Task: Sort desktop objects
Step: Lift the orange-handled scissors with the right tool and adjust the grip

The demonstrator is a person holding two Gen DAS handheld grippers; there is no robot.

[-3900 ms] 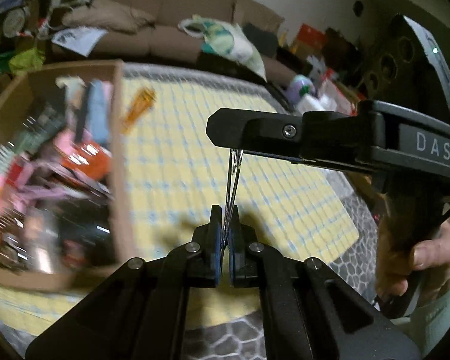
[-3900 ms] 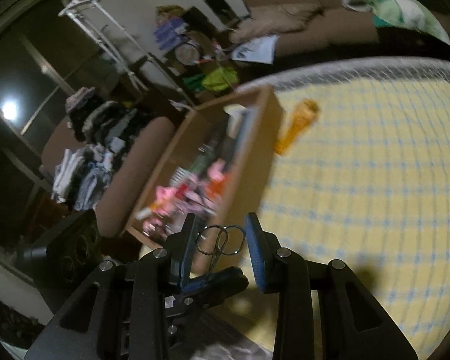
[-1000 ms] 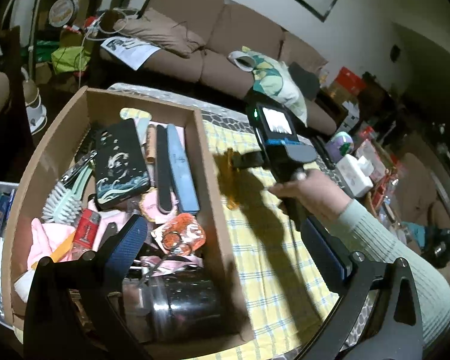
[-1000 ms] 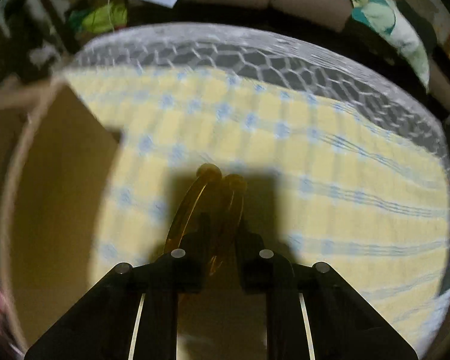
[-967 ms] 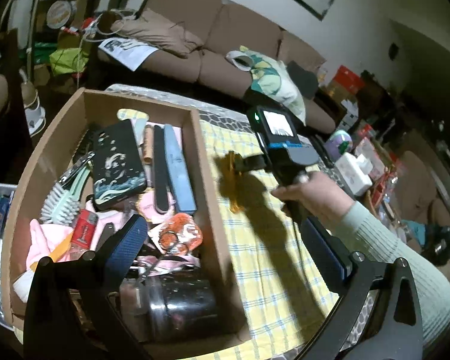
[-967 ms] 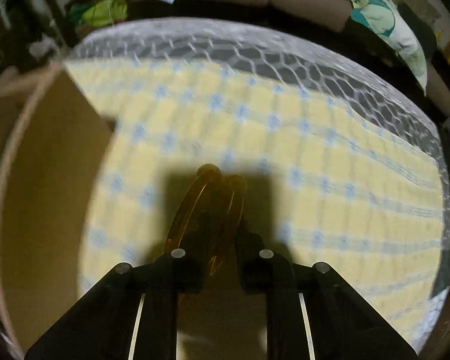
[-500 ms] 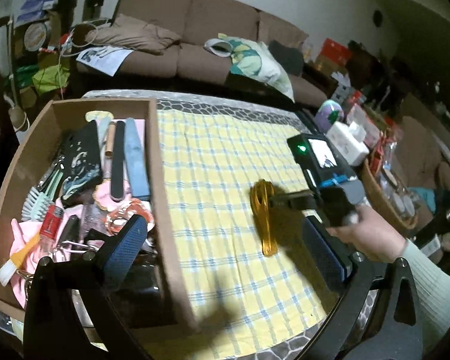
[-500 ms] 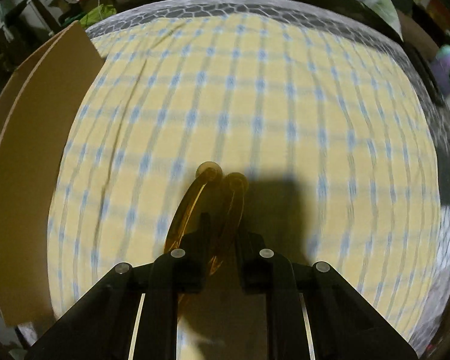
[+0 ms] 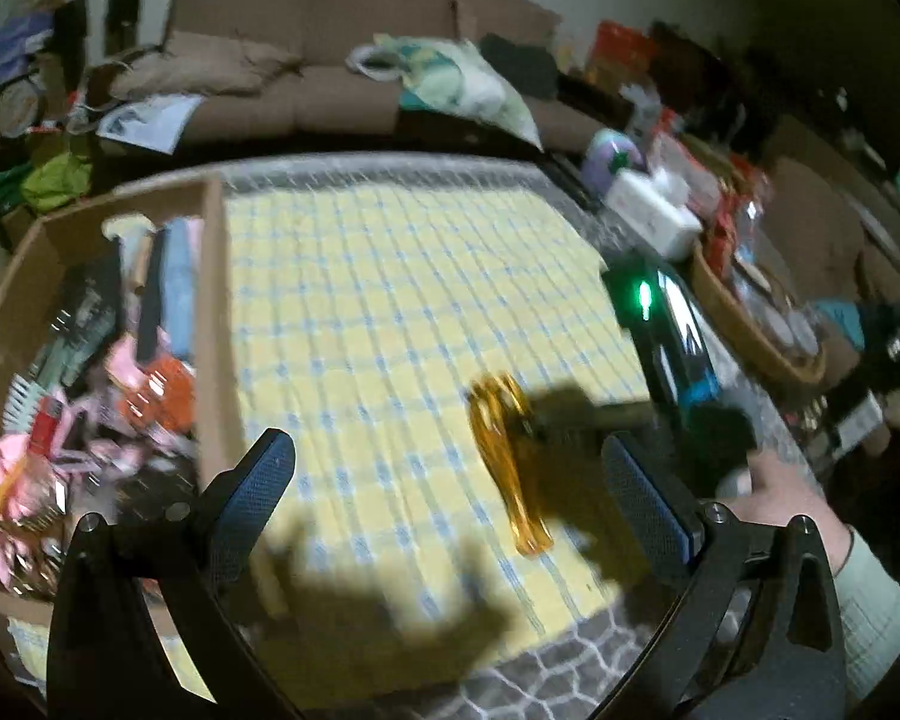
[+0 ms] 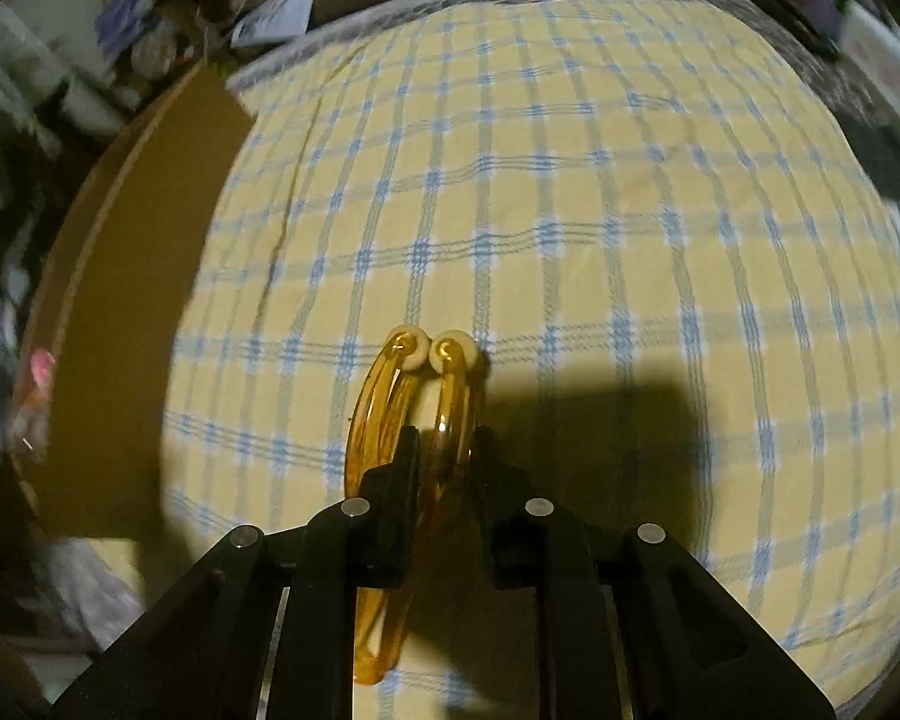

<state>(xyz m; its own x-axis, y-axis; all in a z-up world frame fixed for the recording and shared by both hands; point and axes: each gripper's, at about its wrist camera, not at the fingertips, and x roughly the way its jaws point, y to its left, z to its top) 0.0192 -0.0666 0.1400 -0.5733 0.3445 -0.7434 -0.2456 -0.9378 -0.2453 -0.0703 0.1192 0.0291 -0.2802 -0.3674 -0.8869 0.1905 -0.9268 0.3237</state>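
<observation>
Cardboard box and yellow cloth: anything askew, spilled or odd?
Nothing spilled. The cardboard box is a jumbled heap, but its contents stay inside. The only stray is the amber clip, off alone over the checked cloth between the right gripper jaws, which are opening. The left gripper is open and empty.

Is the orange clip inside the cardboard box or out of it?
Out. The orange clip sits between the right gripper's opening jaws, over the checked cloth.

place: home living room | seating: brown sofa (image 9: pixel 330 60) with cushions and papers | table (image 9: pixel 390 276): yellow-blue checked cloth | storage: cardboard box (image 9: pixel 210 300) of small household items | surroundings: cluttered packages, wicker basket (image 9: pixel 744 324)
</observation>
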